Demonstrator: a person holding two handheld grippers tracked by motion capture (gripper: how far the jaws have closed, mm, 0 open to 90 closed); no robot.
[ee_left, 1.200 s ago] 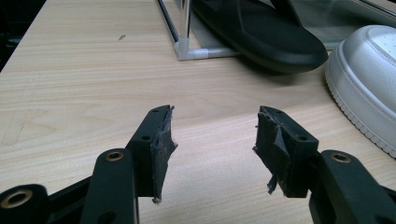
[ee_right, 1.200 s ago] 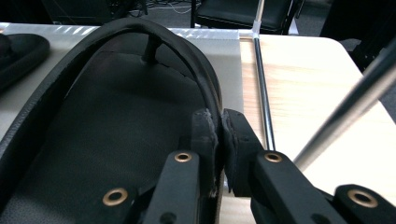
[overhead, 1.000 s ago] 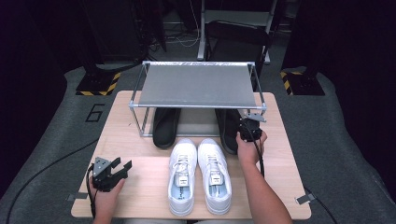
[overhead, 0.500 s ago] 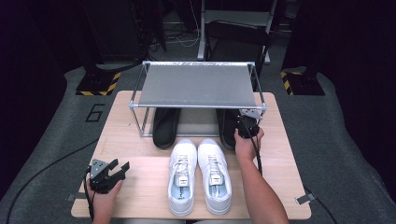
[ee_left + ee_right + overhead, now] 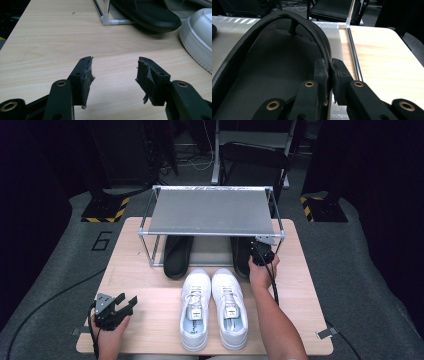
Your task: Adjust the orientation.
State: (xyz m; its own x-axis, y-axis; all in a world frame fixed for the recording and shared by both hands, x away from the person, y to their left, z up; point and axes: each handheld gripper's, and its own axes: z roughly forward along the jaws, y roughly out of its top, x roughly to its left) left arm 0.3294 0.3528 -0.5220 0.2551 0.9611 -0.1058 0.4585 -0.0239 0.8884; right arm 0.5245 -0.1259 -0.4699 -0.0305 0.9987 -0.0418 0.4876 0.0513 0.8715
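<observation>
Two black sandals lie under a metal rack (image 5: pixel 210 212), with a pair of white sneakers (image 5: pixel 195 307) in front of them. My right gripper (image 5: pixel 261 251) reaches to the right sandal (image 5: pixel 242 254) beneath the shelf's front right corner. In the right gripper view the right gripper (image 5: pixel 330 67) is shut on that sandal's strap (image 5: pixel 294 18), above the footbed (image 5: pixel 274 62). My left gripper (image 5: pixel 125 301) rests open near the table's front left corner. In the left gripper view the left gripper (image 5: pixel 115 72) has nothing between its pads, and the left sandal (image 5: pixel 147 13) lies ahead.
The rack stands at the back of the wooden table (image 5: pixel 145 280); its front leg (image 5: pixel 106 15) and lower rail (image 5: pixel 353 50) are close to the sandals. A white sneaker's toe (image 5: pixel 197 37) lies to the right of the left gripper. Dark floor surrounds the table.
The right hand has edged slightly toward the rack with its grip on the strap unchanged. The left hand has stayed in place.
</observation>
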